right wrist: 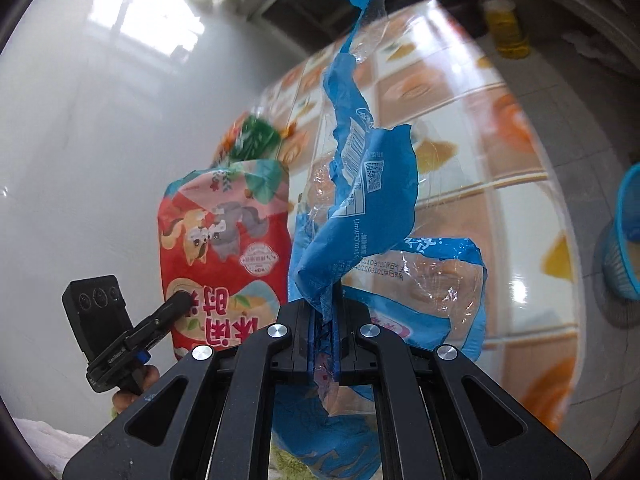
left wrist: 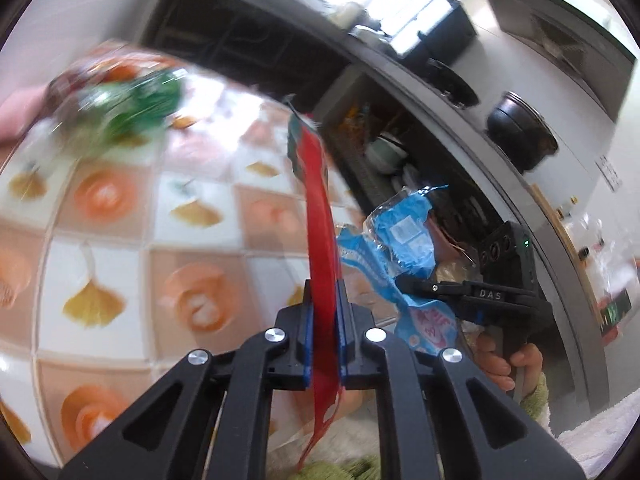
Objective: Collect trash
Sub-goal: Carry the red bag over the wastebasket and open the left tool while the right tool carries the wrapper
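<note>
The red snack bag (left wrist: 320, 216) is pinched edge-on between the pads of my left gripper (left wrist: 324, 320), jaws closed flat on it, so in the left wrist view I see only a thin red strip rising from the fingers, with a torn tail hanging below them. From the right wrist view the same bag (right wrist: 224, 256) shows its printed face, cartoon animals and red characters, held up above the worktop (right wrist: 460, 120).

My right gripper (right wrist: 325, 320) is clamped on the blue plastic wrapper (right wrist: 368, 200), which twists upward from the jaws; its clear parts show the tiled cloth through them. In the left wrist view that wrapper (left wrist: 404, 240) sits just beside the red bag, to its right.

The worktop (left wrist: 120, 240) carries an orange-and-white patterned cover with yellow leaves. A green and orange package (left wrist: 132, 100) lies farther along it, blurred. A blue basket (right wrist: 628, 236) stands on the floor beyond the worktop's edge, and a bottle of yellow liquid (right wrist: 506, 24) stands farther off.
</note>
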`<state>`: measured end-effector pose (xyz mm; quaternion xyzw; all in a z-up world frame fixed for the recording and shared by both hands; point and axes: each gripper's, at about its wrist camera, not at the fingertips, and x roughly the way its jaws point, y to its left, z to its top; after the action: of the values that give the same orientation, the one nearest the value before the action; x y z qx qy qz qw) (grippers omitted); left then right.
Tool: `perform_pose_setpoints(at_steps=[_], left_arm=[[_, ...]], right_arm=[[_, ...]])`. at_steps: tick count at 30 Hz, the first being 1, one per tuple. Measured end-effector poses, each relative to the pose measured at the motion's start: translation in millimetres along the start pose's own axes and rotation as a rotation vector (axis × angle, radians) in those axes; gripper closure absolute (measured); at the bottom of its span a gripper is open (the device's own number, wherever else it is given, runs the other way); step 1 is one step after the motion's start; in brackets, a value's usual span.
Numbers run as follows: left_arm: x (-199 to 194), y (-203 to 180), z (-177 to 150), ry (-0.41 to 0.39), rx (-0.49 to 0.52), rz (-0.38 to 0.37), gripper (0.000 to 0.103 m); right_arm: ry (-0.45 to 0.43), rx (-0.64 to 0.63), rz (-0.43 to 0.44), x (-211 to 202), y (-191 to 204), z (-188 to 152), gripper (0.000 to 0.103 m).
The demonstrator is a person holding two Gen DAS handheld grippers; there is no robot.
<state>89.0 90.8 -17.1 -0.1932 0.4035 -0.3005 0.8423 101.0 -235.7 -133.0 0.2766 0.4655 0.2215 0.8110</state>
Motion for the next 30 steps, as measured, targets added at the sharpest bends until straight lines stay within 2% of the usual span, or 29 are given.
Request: perform_pose_setpoints(at_steps=[6,9,15,18,20,21,24,25,28,30], left_arm=[[47,-64,30,0.054,0.163,-0.078,0.095],[82,-102,43,0.095,0.253,-0.123,0.095],[169,-183,53,0.211,0.430,-0.205,0.095],[231,-221,52,0.318,0.501,-0.217,0.095],[265,-237,49,0.378,0.519,-0.215,0.095],[291,-245,46,0.433,0.525,-0.213,0.095],[345,-252,37,0.543,0.489,-0.189,0.095],[374,-253,33,0.605,0.462,-0.168,0.095],[430,-253,22,0.711,0.411,-0.112,0.095],[474,-245,10,0.790,0.359,-0.047,0.095]], right_arm=[[-0.156,0.103,-0.018,-71,-49,-9,0.098],[-0.236,0.166,-0.035,-110,-79,-16,0.098],[-0.374,0.299,-0.093,-168,-135,-37,0.098],[-0.426,0.386,-0.130,-191,-171,-51,0.098],[-0.442,0.436,-0.156,-196,-191,-57,0.098],[-0.445,0.459,-0.166,-196,-199,-59,0.098],[-0.441,0.551,-0.198,-193,-238,-64,0.098],[-0.436,0.571,-0.200,-182,-242,-61,0.098],[-0.416,0.629,-0.232,-172,-275,-62,0.098],[-0.397,0.672,-0.258,-160,-296,-58,0.098]])
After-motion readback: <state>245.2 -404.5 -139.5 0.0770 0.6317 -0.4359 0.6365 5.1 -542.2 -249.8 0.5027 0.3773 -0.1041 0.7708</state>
